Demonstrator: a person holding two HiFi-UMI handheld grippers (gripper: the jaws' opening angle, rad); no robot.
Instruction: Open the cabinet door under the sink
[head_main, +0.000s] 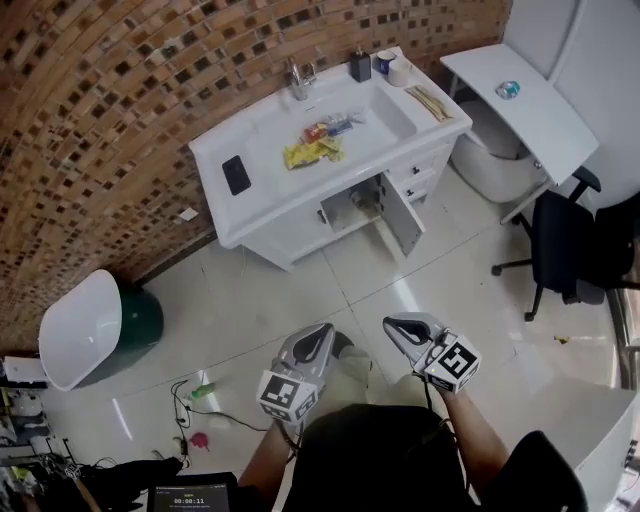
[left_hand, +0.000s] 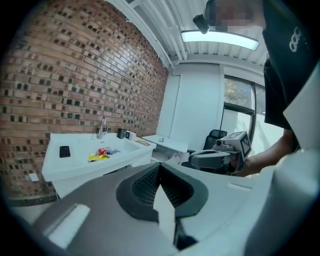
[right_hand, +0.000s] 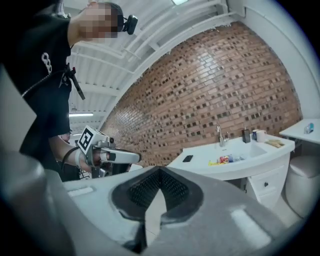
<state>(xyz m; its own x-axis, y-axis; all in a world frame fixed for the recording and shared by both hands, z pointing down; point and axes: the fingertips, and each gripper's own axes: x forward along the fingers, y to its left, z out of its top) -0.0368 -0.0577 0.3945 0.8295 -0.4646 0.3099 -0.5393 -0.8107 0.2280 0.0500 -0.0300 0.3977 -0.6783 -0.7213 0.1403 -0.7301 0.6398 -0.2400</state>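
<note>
The white sink vanity (head_main: 250, 150) stands against the brick wall, far ahead of me. Its cabinet door (head_main: 402, 213) under the basin hangs swung open toward the right, with a dark opening (head_main: 352, 205) beside it. My left gripper (head_main: 322, 336) and right gripper (head_main: 395, 324) are held low near my body, side by side, well short of the vanity. Both are shut with nothing in them. In the left gripper view the jaws (left_hand: 162, 192) meet, with the vanity (left_hand: 90, 160) at left. The right gripper view shows its jaws (right_hand: 157, 195) together and the vanity (right_hand: 230, 162) at right.
Yellow packets (head_main: 312, 150) lie in the basin, with a black phone (head_main: 236, 174) on the counter and a faucet (head_main: 298, 80) behind. A white side table (head_main: 525, 100) and black office chair (head_main: 565, 245) stand at right. A green bin with white lid (head_main: 95, 330) and cables (head_main: 190, 400) are at left.
</note>
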